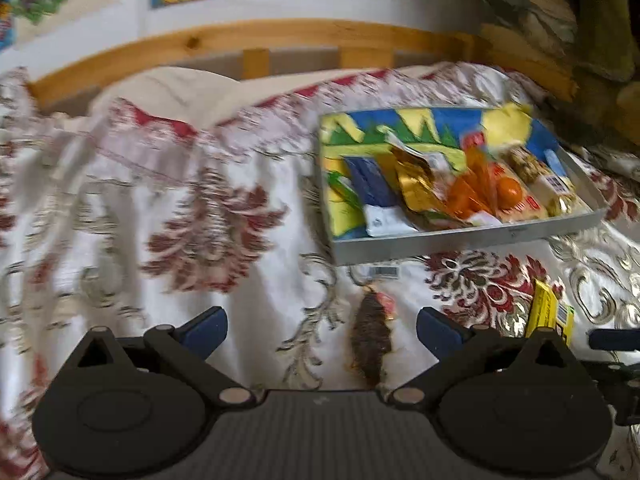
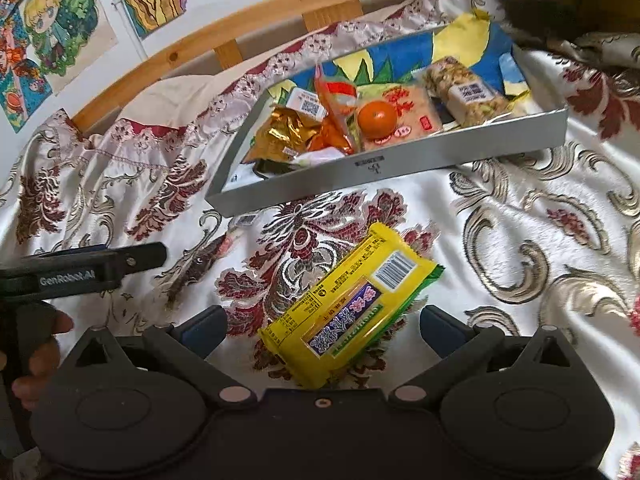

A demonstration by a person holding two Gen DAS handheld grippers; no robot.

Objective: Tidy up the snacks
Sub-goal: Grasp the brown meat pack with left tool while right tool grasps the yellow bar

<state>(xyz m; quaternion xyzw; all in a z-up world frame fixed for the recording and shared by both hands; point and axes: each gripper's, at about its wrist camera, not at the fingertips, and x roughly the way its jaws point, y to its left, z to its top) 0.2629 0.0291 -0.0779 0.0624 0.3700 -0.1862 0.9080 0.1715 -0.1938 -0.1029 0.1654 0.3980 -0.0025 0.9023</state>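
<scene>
Lying on the floral bedspread (image 2: 540, 184), the yellow snack packet (image 2: 352, 304) sat just in front of the grey tray (image 2: 400, 160), its barcode end pointing toward the tray wall and its other end reaching between the fingers of the right gripper (image 2: 322, 326). That gripper's jaws stood wide apart, one on each side of the packet, and whether they touched it could not be told. Inside the tray lay an orange mandarin (image 2: 377, 119), a gold foil wrapper (image 2: 280, 136) to its left, a pale pink wrapped cake (image 2: 412, 114) against it, and a clear-wrapped nut bar (image 2: 464, 92) further right. The left gripper (image 1: 322, 326) was also spread open and held nothing; a dark brown wrapped snack (image 1: 370, 340) lay on the bedspread between its fingers, in front of the tray's near left corner. From the left wrist view the yellow packet (image 1: 546, 312) showed at the right edge, in front of the tray, and the picture was blurred. A hand (image 2: 38, 344) gripped the left tool's handle at the right wrist view's left edge. Behind the tray ran a wooden bed rail (image 2: 240, 28).
</scene>
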